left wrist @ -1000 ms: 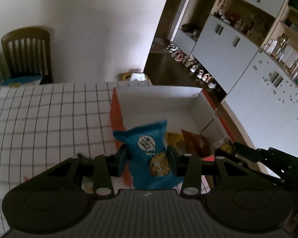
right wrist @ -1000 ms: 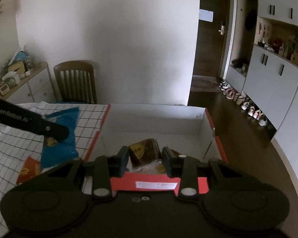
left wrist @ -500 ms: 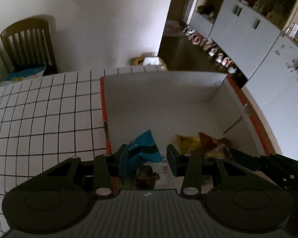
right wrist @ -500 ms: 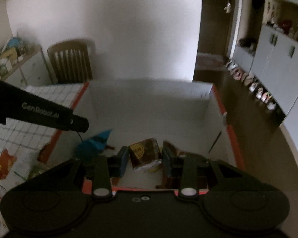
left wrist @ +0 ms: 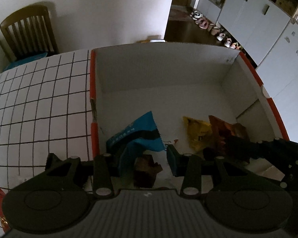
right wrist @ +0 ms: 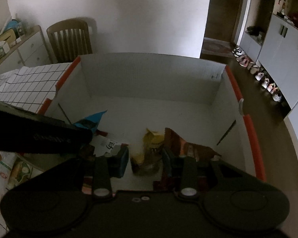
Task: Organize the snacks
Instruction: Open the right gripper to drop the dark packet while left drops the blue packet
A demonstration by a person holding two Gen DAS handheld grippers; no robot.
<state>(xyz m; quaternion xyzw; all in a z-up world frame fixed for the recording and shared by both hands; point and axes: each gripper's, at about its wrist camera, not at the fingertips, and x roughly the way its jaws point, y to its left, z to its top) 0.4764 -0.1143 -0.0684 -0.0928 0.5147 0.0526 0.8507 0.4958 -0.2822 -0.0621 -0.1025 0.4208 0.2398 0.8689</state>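
**Snack box with both grippers lowered inside: contents, edges, free room**

Container: a white cardboard box (left wrist: 161,75) with orange-red rims is set on the desk (left wrist: 39,103), which is covered by a white cloth with a black grid. In the left wrist view the left rim runs from 11 o'clock down to 8 o'clock and the right rim from 1 o'clock to 4 o'clock. The far half of the box floor, toward 12 o'clock, is seen bare and open; the snacks are gathered at the near end.

Left gripper (left wrist: 145,158): a blue snack packet (left wrist: 137,136) is seen crumpled against the left finger, just beside the left box wall, while the right finger stands apart from it. Whether the packet is clamped or already let go cannot be told. A brown snack (left wrist: 145,168) is seen below, between the fingers.

Right gripper (right wrist: 146,158): it is placed over a yellow packet (right wrist: 153,140) at centre, with a clear gap shown at the left finger; a firm grasp cannot be confirmed. A dark red-brown packet (right wrist: 188,146) is laid touching the right finger, toward 4 o'clock. A white printed slip (right wrist: 109,144) is noted at 9 o'clock.

Surroundings: a wooden chair (right wrist: 69,37) is seen at 11 o'clock beyond the desk edge, and open floor with a row of shoes (right wrist: 258,73) at 2 o'clock.
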